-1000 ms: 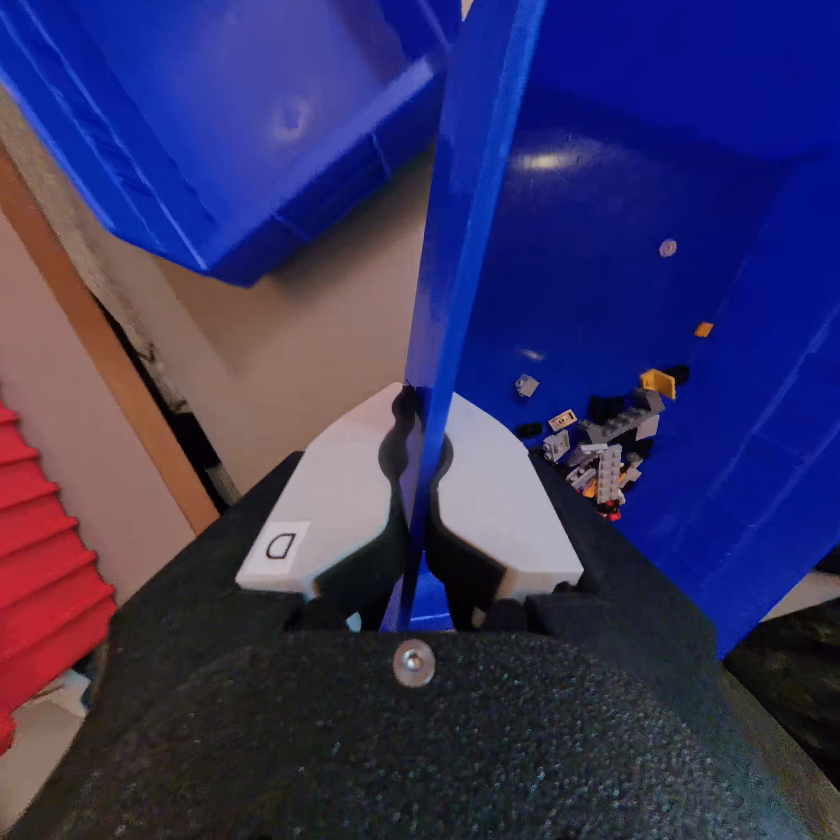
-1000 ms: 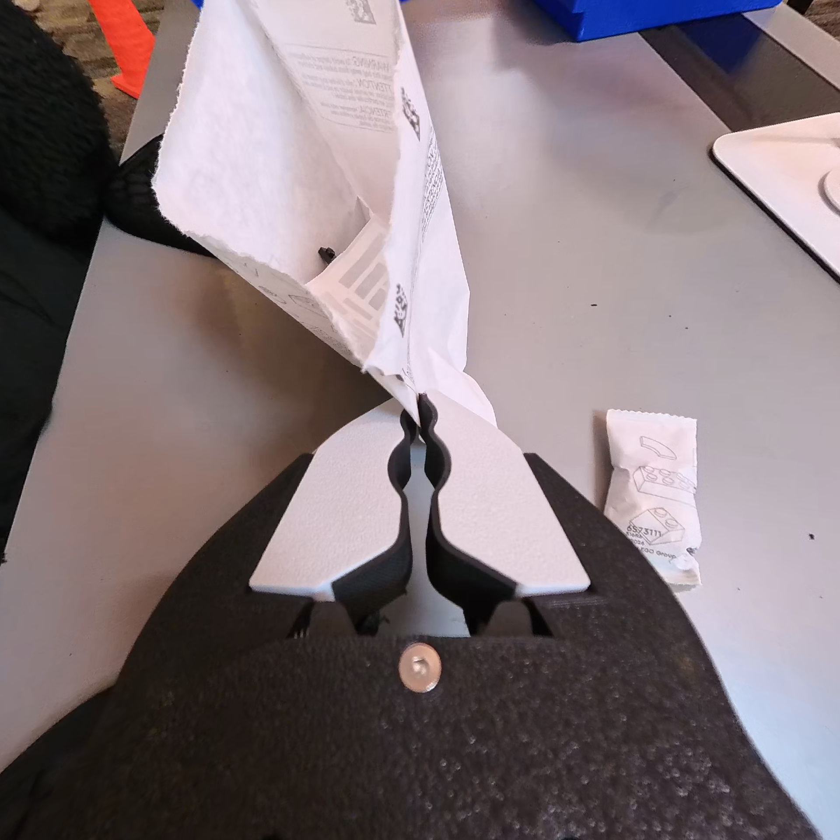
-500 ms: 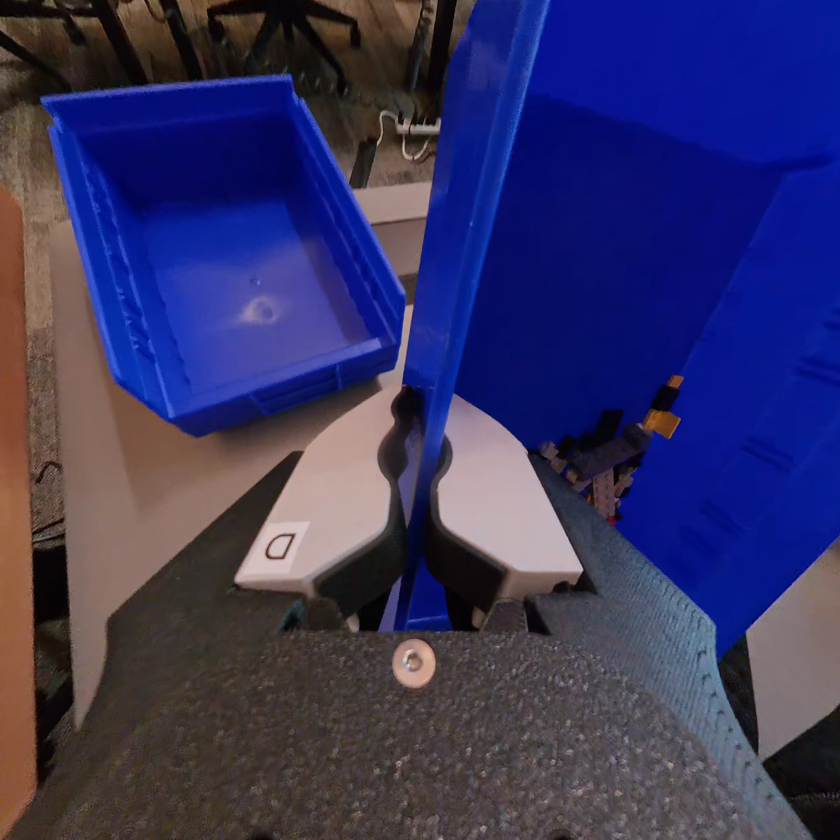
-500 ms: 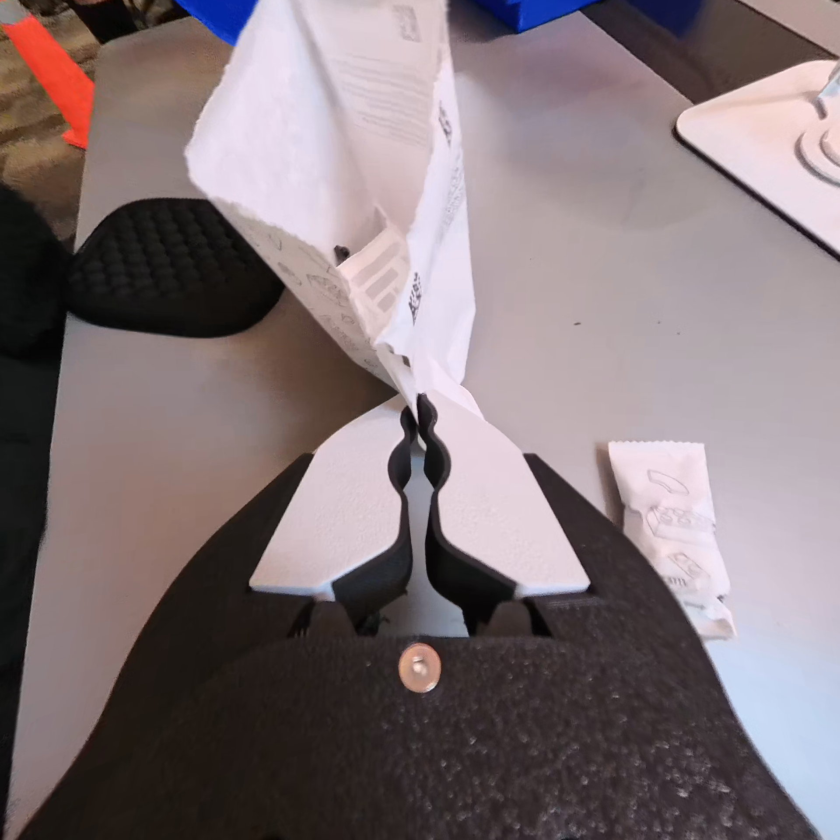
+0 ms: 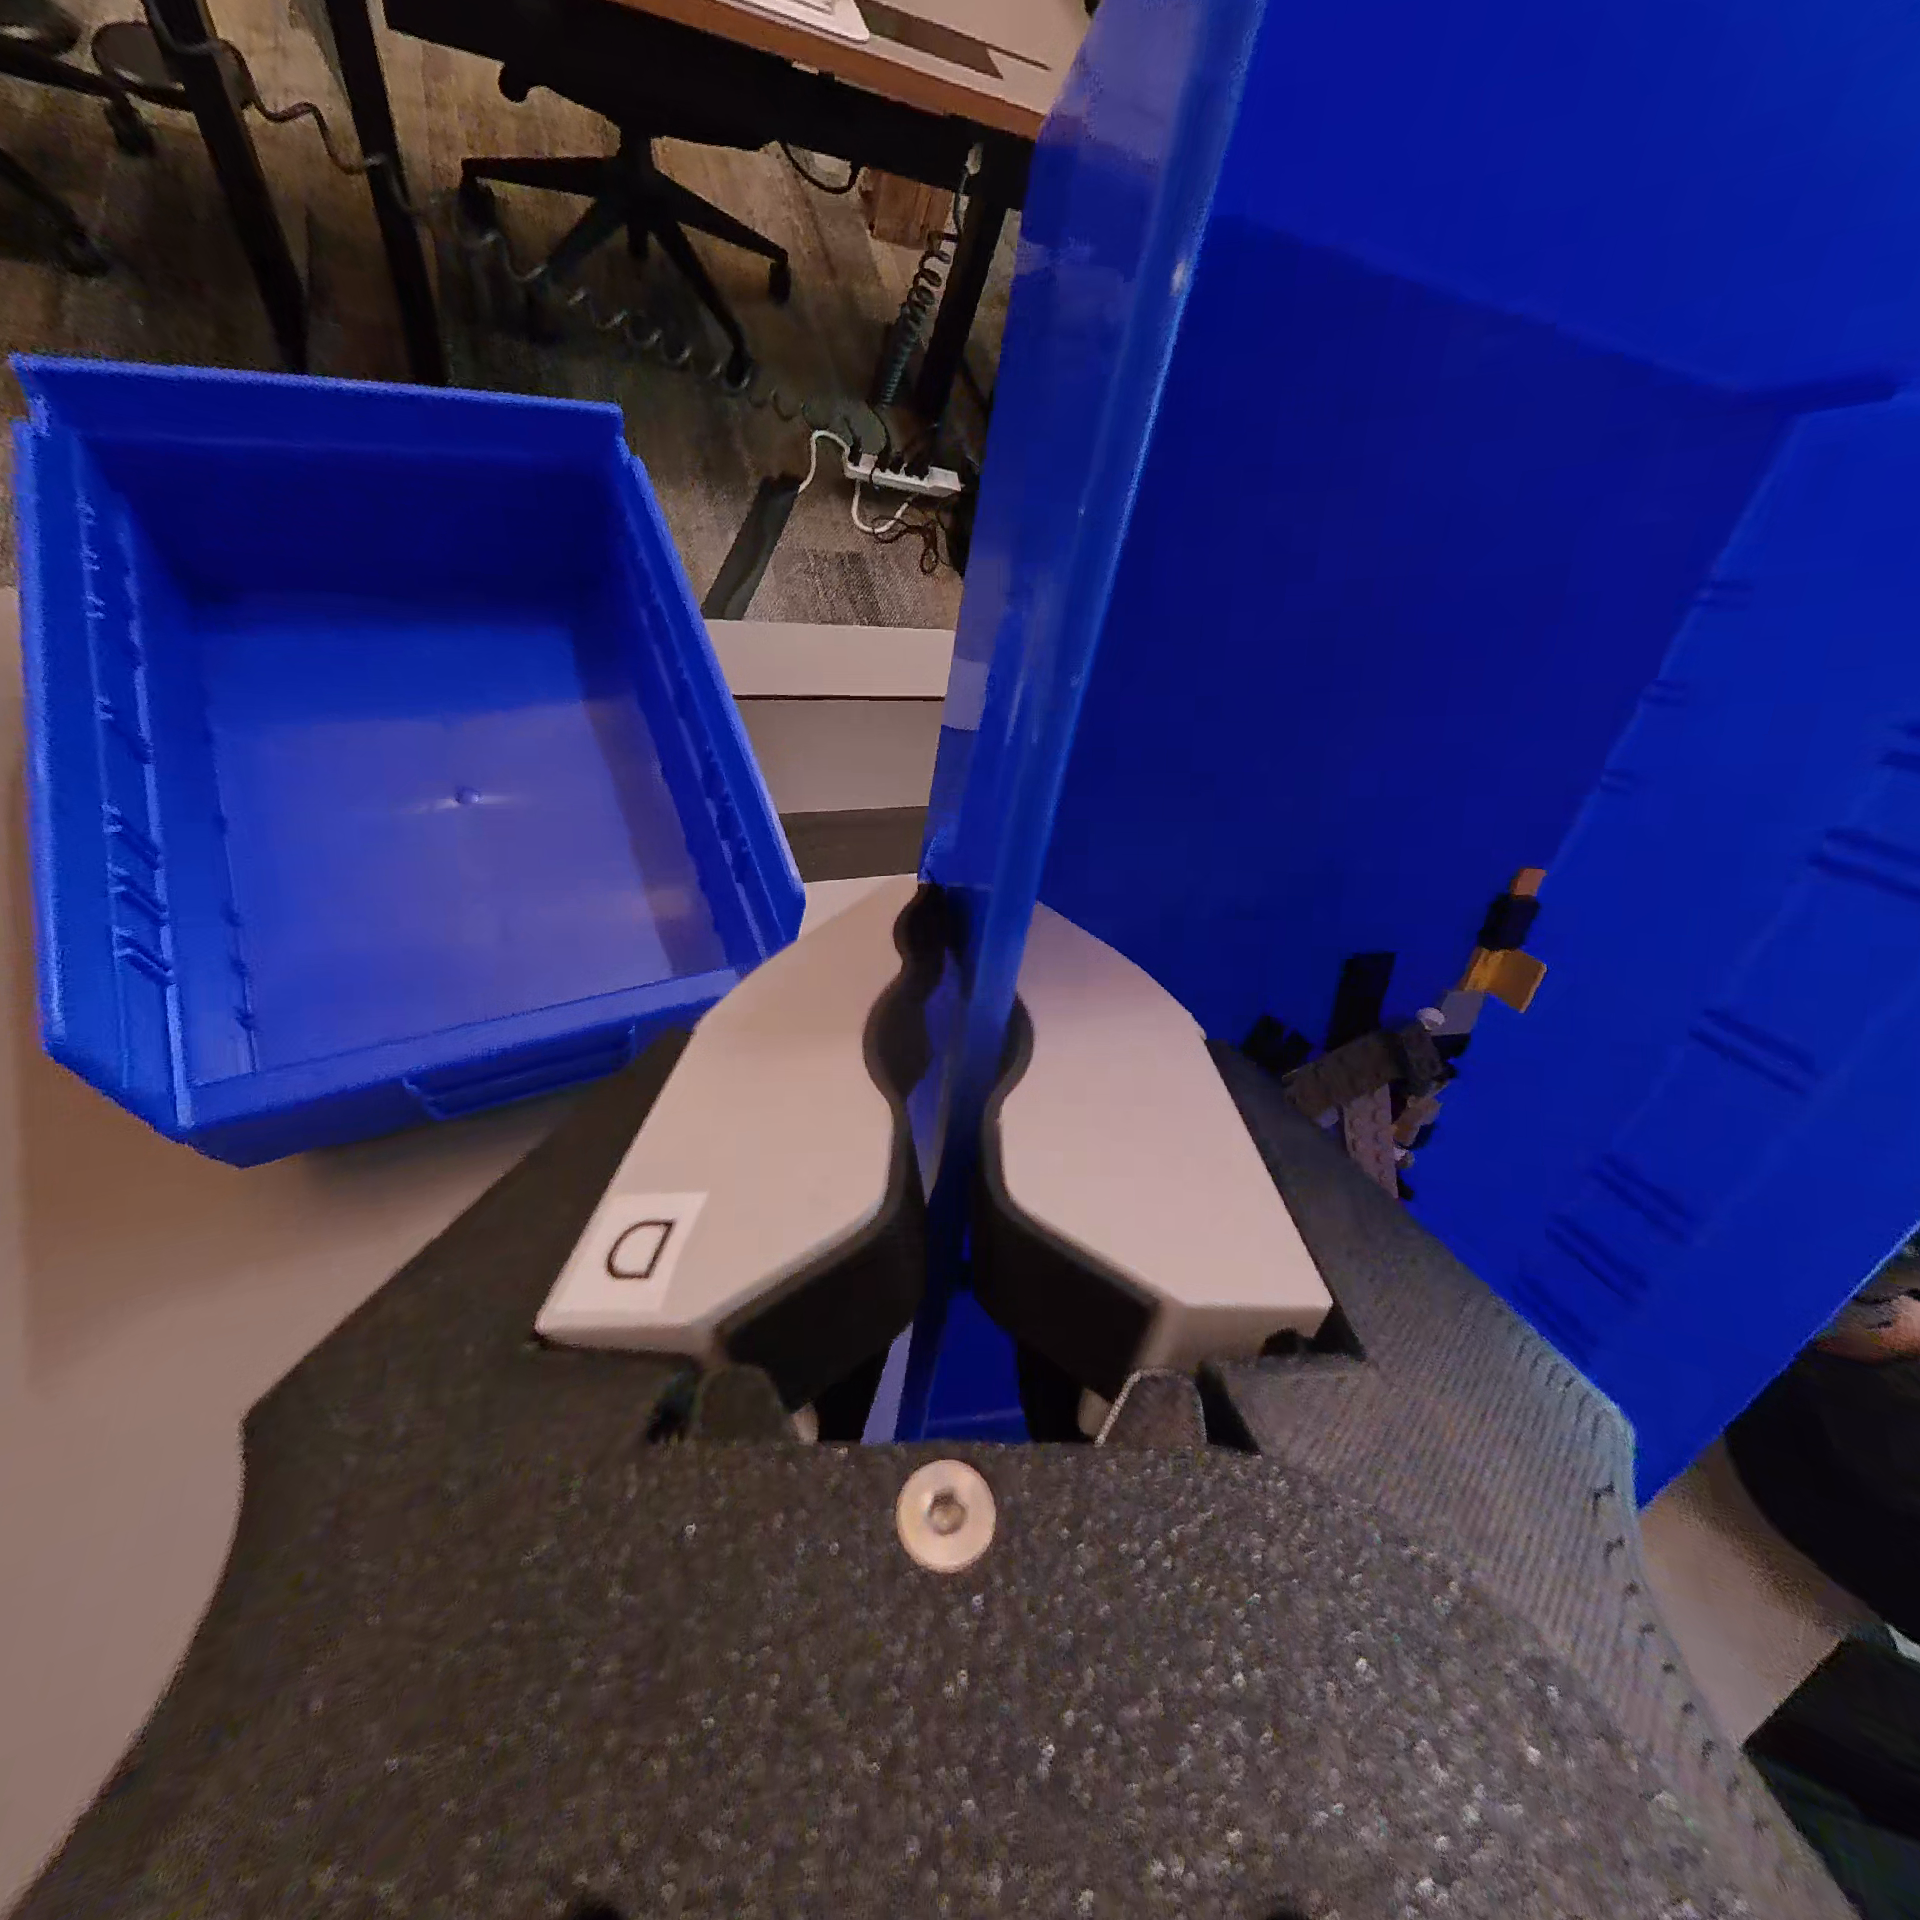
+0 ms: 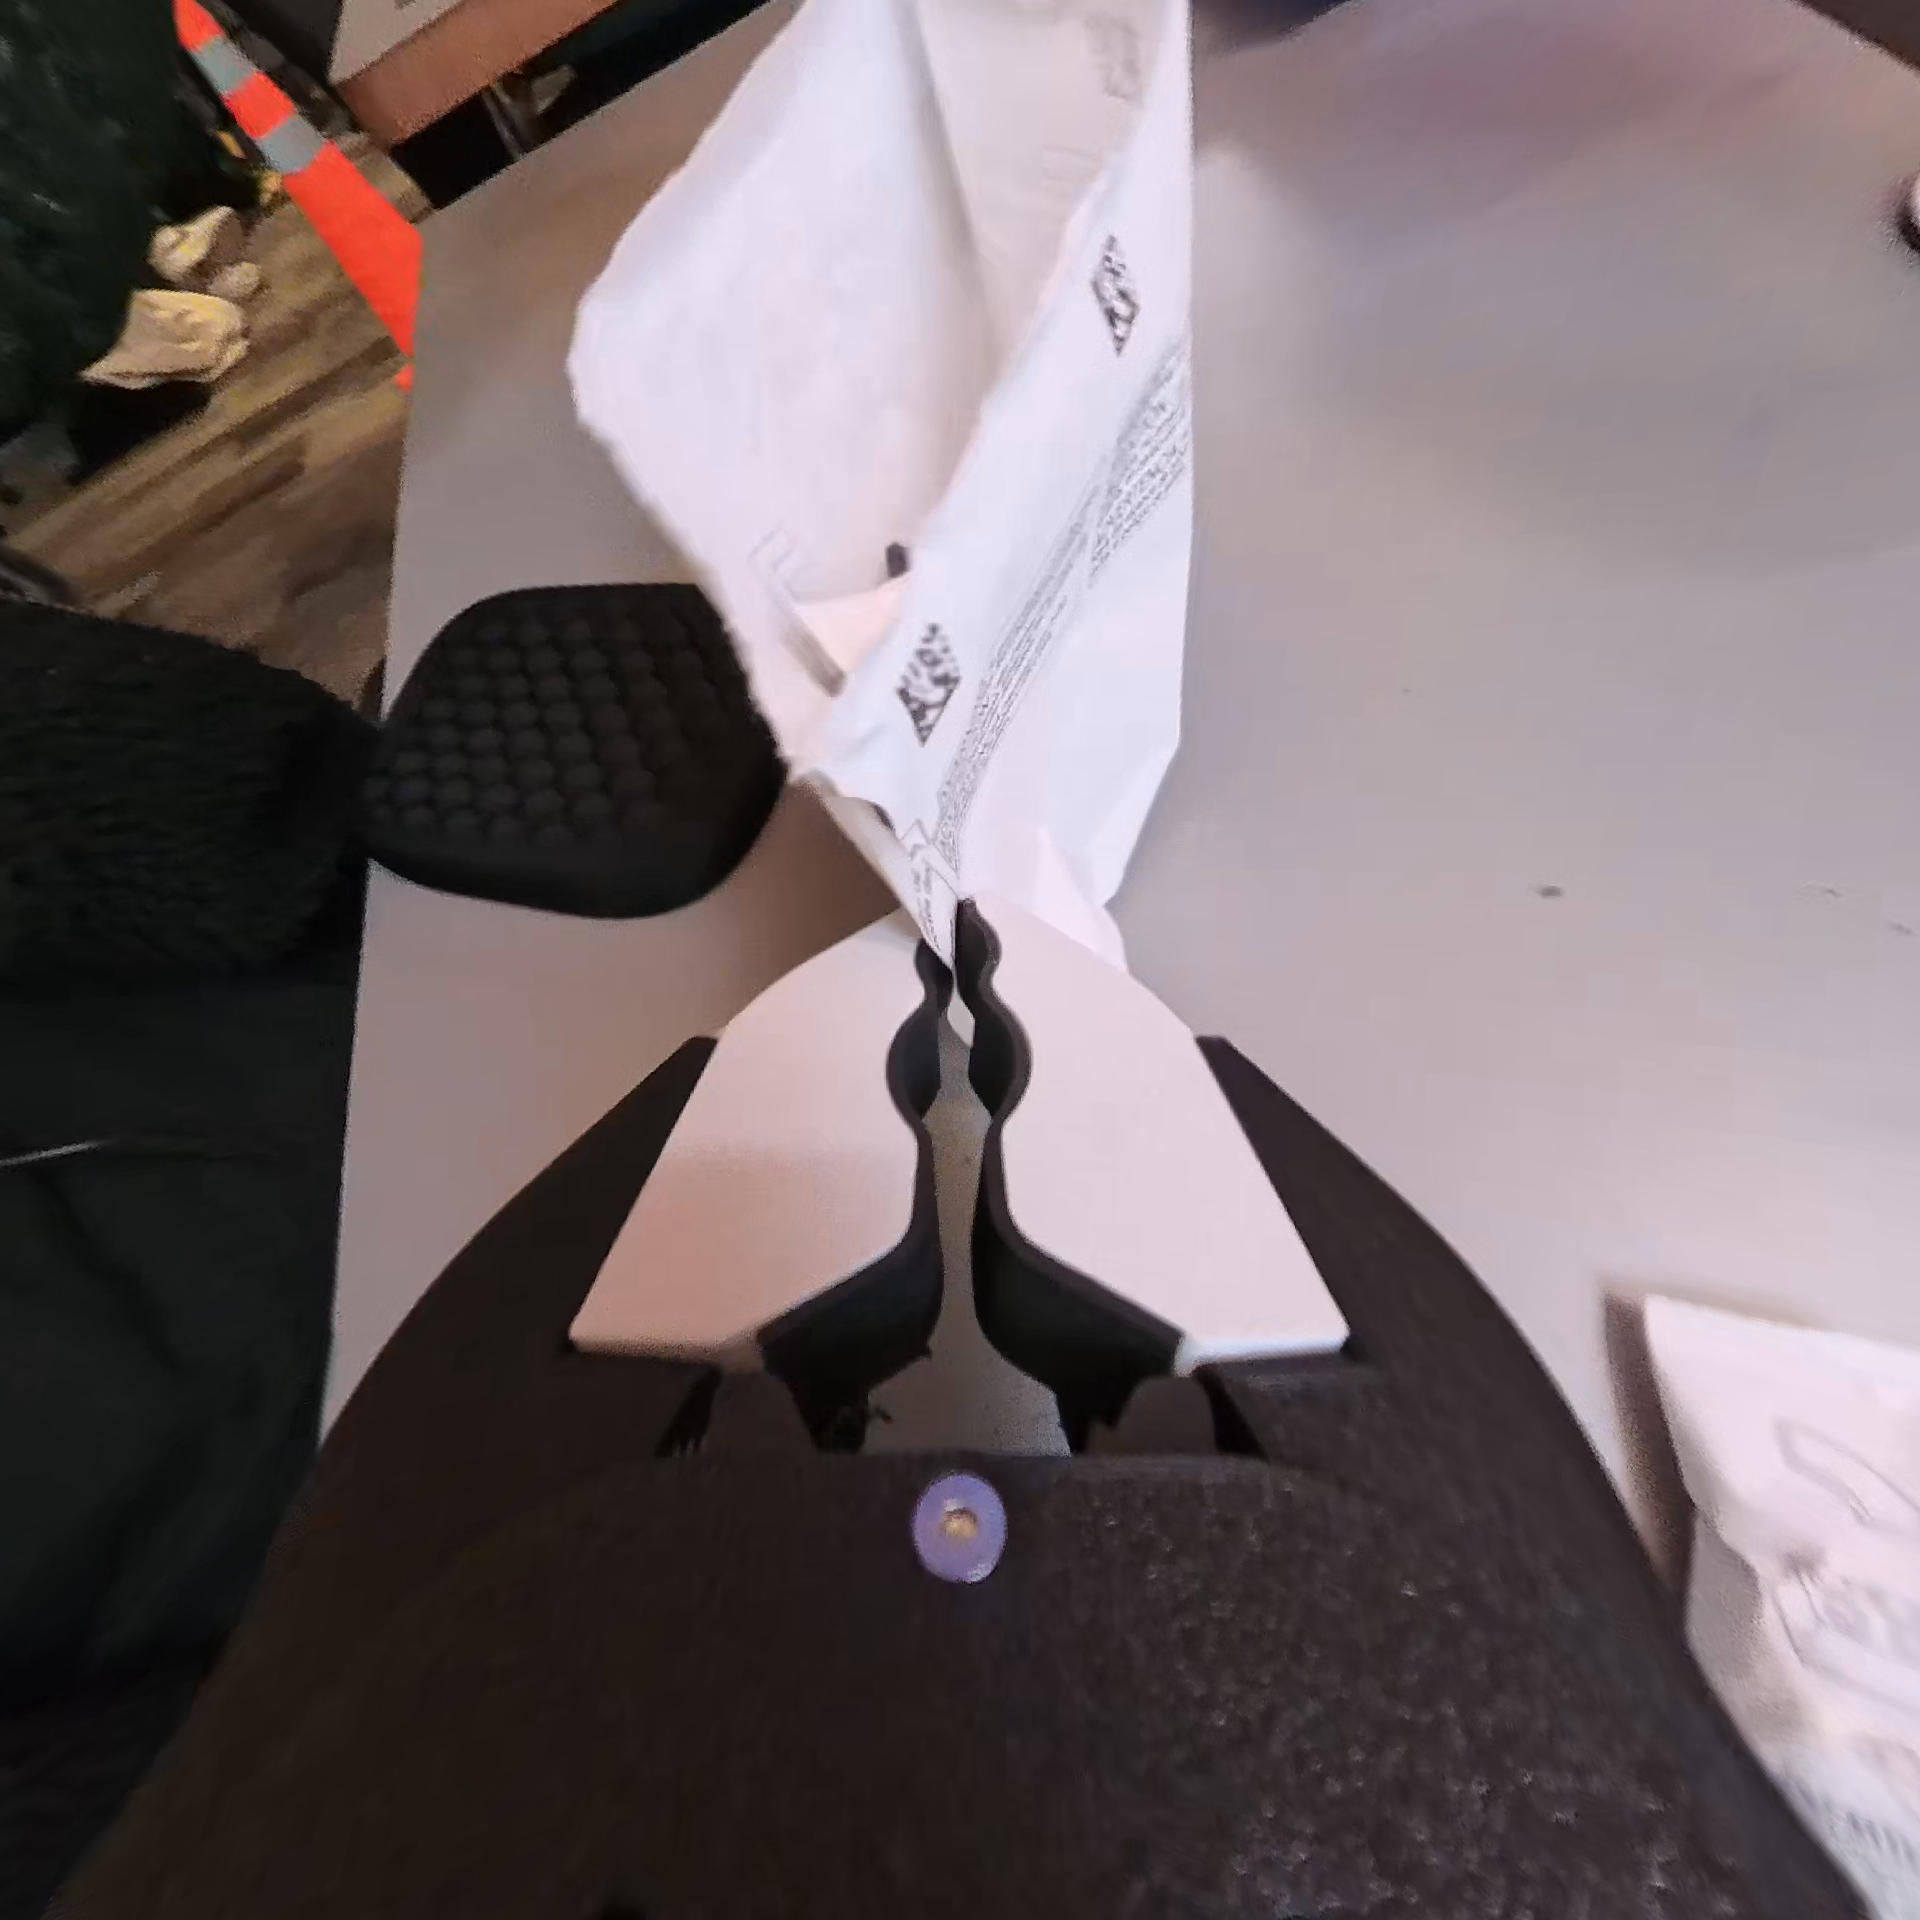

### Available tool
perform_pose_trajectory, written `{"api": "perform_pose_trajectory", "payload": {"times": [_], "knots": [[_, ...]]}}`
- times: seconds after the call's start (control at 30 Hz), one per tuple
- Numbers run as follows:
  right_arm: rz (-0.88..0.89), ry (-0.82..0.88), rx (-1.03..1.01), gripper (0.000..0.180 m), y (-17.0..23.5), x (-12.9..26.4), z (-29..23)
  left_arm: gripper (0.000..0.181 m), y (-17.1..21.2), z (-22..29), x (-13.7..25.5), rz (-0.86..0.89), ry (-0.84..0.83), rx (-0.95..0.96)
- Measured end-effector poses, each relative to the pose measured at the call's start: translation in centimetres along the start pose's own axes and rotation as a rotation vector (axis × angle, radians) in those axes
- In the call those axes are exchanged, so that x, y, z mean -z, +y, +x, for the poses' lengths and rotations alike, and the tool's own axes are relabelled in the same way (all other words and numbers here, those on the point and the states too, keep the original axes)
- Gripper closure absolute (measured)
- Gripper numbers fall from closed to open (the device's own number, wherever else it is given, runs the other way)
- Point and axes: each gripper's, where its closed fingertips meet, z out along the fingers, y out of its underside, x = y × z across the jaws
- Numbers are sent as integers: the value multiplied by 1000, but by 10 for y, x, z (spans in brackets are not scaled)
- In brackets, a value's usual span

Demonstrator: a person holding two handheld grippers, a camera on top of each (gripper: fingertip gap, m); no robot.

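Observation:
My left gripper (image 5: 961, 914) is shut on the side wall of a blue plastic bin (image 5: 1060, 520) and holds it tilted up. Several small toy bricks (image 5: 1392, 1070), grey, black and yellow, lie piled in its lower corner. A second blue bin (image 5: 416, 748) stands on the table to the left with nothing in it. My right gripper (image 6: 954, 920) is shut on the corner of a torn-open white paper bag (image 6: 935, 416) and holds it above the grey table (image 6: 1455, 623). A small dark piece shows inside the bag's mouth.
A sealed small white paper packet (image 6: 1808, 1538) lies on the table at the lower right. A black mesh chair part (image 6: 561, 748) sits at the table's left edge. An orange cone (image 6: 343, 197) stands on the floor beyond. Office chairs and cables (image 5: 665, 239) lie past the table. The grippers' ends are close to 45 cm from one another.
The left gripper has swung with the tilted bin, so the second bin now sits lower left and the bricks have slid into the corner. The right gripper has moved left with the bag; the packet shifted to the lower right.

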Motion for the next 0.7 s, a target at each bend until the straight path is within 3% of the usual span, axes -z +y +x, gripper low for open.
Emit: {"api": "perform_pose_trajectory", "payload": {"times": [0.03, 0.4, 0.7], "knots": [[-8, -25, 4, 180, -3, -5, -3, 175, -1, -1, 0, -4, -11, 6], [-28, -223, 24, 179, -24, -44, -18, 175, -21, 15, 12, 51, -118, -8], [-59, -254, 127, 180, -43, -67, -6, 175, -19, 35, 7, 64, -198, -74]]}}
